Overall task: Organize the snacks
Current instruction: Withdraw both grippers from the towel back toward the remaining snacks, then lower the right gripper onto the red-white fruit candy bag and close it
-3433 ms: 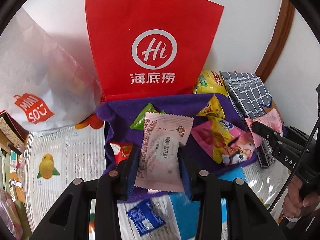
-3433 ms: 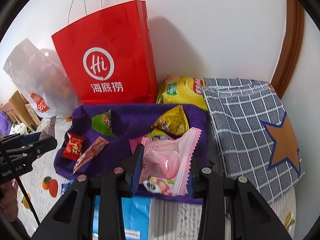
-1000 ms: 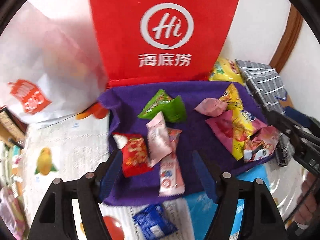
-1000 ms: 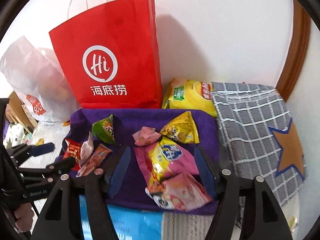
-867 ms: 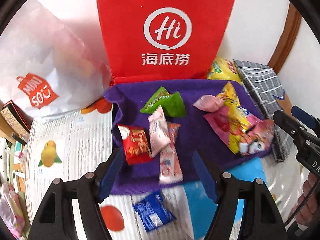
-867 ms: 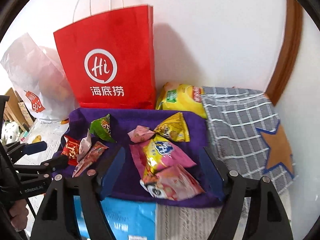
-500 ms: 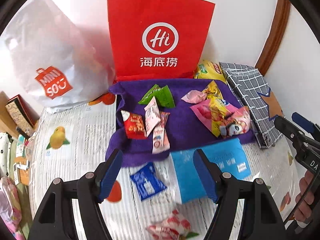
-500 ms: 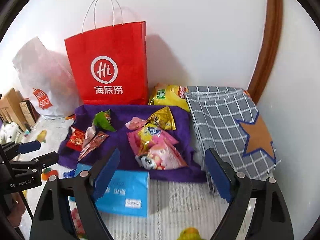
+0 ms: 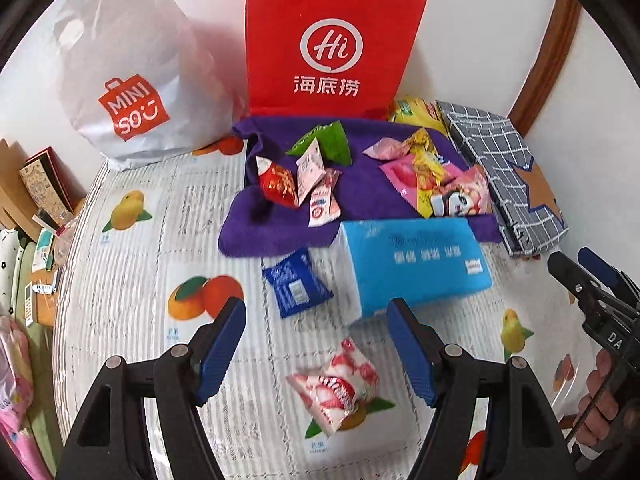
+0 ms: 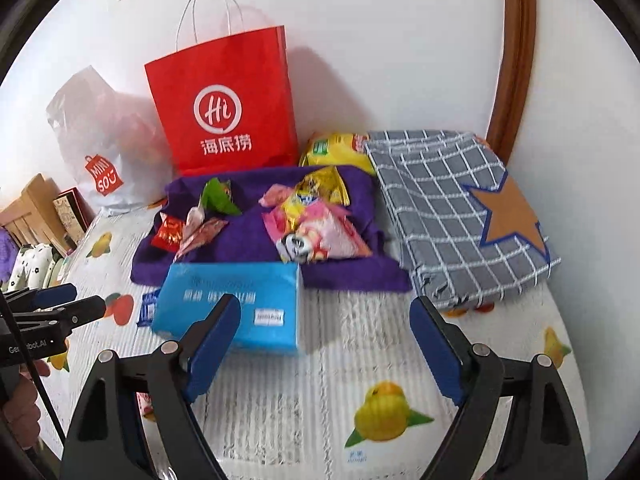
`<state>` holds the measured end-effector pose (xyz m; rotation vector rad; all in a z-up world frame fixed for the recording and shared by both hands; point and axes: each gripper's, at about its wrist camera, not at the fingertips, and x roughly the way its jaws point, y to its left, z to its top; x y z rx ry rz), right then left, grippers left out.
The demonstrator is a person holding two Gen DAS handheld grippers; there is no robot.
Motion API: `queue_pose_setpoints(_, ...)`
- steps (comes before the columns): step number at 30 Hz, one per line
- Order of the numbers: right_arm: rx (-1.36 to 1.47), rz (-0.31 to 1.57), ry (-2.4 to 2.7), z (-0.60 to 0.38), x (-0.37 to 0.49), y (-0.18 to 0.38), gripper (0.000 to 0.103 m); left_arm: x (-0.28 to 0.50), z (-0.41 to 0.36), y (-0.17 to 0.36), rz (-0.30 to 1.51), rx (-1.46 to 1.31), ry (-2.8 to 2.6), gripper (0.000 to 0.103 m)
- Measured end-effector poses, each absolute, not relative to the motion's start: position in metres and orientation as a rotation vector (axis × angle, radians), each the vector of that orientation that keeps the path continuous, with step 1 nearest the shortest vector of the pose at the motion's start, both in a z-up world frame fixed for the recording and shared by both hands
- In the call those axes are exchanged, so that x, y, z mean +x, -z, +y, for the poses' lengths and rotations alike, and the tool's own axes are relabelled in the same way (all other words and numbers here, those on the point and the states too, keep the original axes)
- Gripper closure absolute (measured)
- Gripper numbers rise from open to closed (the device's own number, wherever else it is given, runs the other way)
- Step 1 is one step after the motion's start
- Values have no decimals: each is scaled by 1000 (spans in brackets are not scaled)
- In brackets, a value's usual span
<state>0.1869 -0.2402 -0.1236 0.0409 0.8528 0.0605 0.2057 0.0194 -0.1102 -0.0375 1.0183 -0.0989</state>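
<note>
Hovering over the fruit-print cover, left gripper [image 9: 316, 354] wide, empty; right gripper [image 10: 326, 350] wide, empty, jaws just opened. Purple cloth [image 9: 260, 236] ahead holds snack packets [image 9: 436, 184]. Pink-white packet [image 9: 334, 388] between left jaws, long axis diagonal

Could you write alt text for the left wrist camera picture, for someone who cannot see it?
An open left gripper hovers over a fruit-print table cover where a pink-and-white snack packet and a blue packet lie loose. Beyond, snacks sit on a purple cloth before a red paper bag.
</note>
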Motion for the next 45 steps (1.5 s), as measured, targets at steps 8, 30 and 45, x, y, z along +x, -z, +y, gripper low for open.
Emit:
queue_pose_setpoints(8, 59, 912, -94, -225, 176, 141, 17, 190, 33, 116, 997, -55, 84, 32)
queue_pose_setpoints(30, 13, 973, -230, -161, 171, 165, 28, 176, 98, 128, 1004, -120, -38, 32)
queue_pose_setpoints(45, -68, 1079, -433, -81, 173, 217, 33, 187, 138, 162, 1053, -163, -43, 32)
